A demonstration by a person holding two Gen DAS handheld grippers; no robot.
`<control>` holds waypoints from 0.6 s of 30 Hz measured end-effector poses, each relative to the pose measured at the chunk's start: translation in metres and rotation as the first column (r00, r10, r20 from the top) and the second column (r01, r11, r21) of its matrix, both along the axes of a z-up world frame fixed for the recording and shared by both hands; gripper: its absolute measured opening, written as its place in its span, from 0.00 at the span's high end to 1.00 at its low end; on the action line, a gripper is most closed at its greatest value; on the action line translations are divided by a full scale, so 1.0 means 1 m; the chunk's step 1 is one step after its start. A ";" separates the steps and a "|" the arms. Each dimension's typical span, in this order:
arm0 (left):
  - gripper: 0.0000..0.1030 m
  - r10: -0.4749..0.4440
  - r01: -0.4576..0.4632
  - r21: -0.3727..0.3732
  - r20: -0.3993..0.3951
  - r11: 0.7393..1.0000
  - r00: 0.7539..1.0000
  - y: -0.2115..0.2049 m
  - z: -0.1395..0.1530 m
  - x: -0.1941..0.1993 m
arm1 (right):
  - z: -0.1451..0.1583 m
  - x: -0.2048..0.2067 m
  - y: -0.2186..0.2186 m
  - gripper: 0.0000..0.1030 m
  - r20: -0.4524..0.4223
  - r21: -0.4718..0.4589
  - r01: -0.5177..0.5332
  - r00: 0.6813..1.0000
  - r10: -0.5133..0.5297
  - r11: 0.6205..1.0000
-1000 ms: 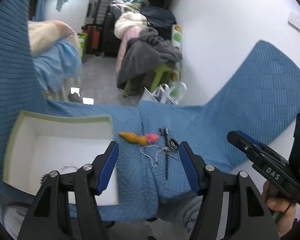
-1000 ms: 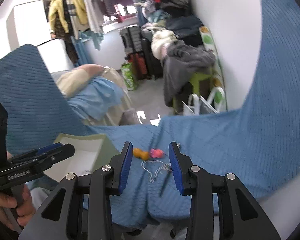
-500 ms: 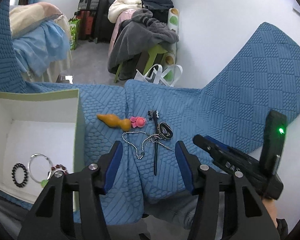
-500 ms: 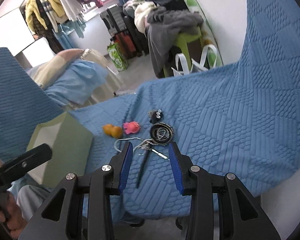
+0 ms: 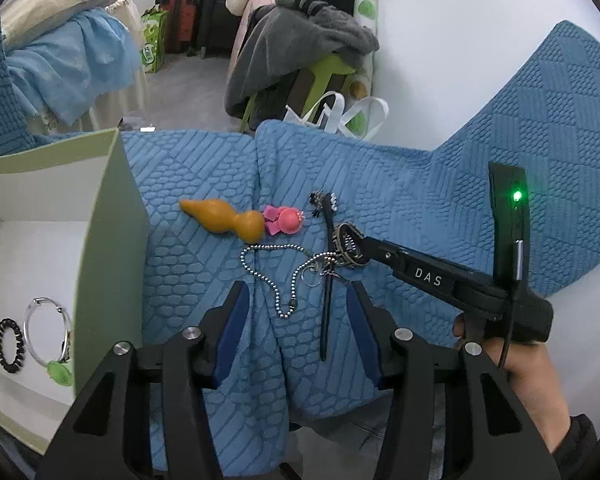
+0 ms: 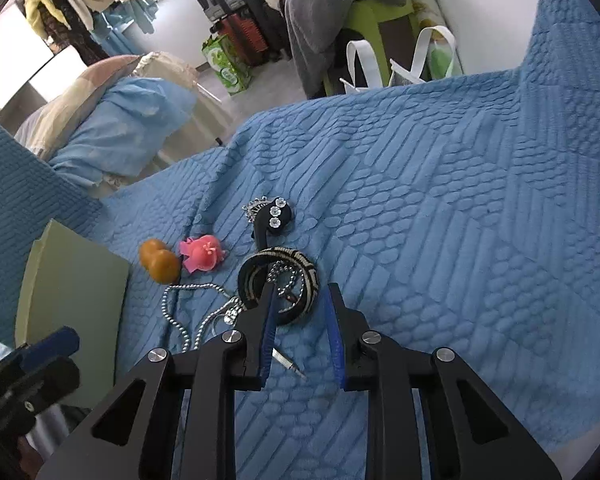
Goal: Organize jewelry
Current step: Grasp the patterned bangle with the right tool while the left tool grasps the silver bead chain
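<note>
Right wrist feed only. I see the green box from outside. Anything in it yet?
Observer: Yes. The box holds a black coil band and a clear bangle with a green charm.
Operator: Left gripper busy?
Observer: No. The left gripper is open and empty, hovering over the bead chain.
Operator: My fingers hide the hair stick. Where does it end?
Observer: The hair stick runs from its flower end past the woven bracelet, and its tip lies close to the left fingers.
</note>
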State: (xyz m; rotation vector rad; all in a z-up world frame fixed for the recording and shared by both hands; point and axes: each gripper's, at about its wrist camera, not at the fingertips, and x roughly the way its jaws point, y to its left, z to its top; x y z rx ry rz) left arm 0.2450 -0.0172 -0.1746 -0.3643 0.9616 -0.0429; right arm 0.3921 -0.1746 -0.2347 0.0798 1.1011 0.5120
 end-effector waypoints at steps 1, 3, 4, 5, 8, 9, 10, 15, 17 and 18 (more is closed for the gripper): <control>0.51 0.001 -0.001 0.002 -0.007 1.000 1.000 -0.001 -0.003 0.002 | -0.002 0.001 0.002 0.79 0.001 -0.012 -0.003 1.000 0.003 1.000; 0.52 0.007 -0.006 0.008 -0.021 1.000 1.000 -0.002 -0.010 0.005 | -0.004 0.004 0.005 0.79 0.000 -0.029 -0.009 1.000 0.009 1.000; 0.52 0.009 -0.009 0.009 -0.029 1.000 1.000 -0.002 -0.014 0.007 | -0.005 0.007 0.006 0.80 0.001 -0.035 -0.011 1.000 0.011 0.999; 0.52 0.015 -0.014 0.014 -0.035 1.000 0.999 -0.001 -0.016 0.009 | -0.006 0.007 0.007 0.80 0.007 -0.046 -0.013 1.000 0.013 0.999; 0.52 0.021 -0.020 0.029 -0.053 0.999 0.998 -0.001 -0.028 0.015 | -0.009 0.007 0.013 0.83 0.009 -0.060 -0.032 0.999 0.032 0.998; 0.52 0.026 -0.023 0.034 -0.061 0.999 0.998 -0.001 -0.032 0.017 | -0.010 0.008 0.015 0.84 0.005 -0.065 -0.038 0.999 0.039 0.997; 0.52 0.027 -0.025 0.034 -0.065 0.999 0.998 -0.001 -0.034 0.018 | -0.013 0.008 0.018 0.86 0.001 -0.078 -0.046 0.999 0.047 0.996; 0.52 0.013 -0.007 0.065 -0.079 0.998 0.997 -0.007 -0.045 0.026 | -0.010 0.006 0.021 0.94 0.037 -0.111 -0.054 0.998 0.059 0.992; 0.52 0.008 -0.002 0.072 -0.083 0.997 0.997 -0.008 -0.048 0.029 | -0.005 0.005 0.020 0.94 0.061 -0.112 -0.051 0.996 0.058 0.992; 0.52 0.006 0.001 0.074 -0.086 0.997 0.996 -0.008 -0.050 0.030 | -0.003 0.005 0.019 0.94 0.071 -0.106 -0.047 0.996 0.055 0.993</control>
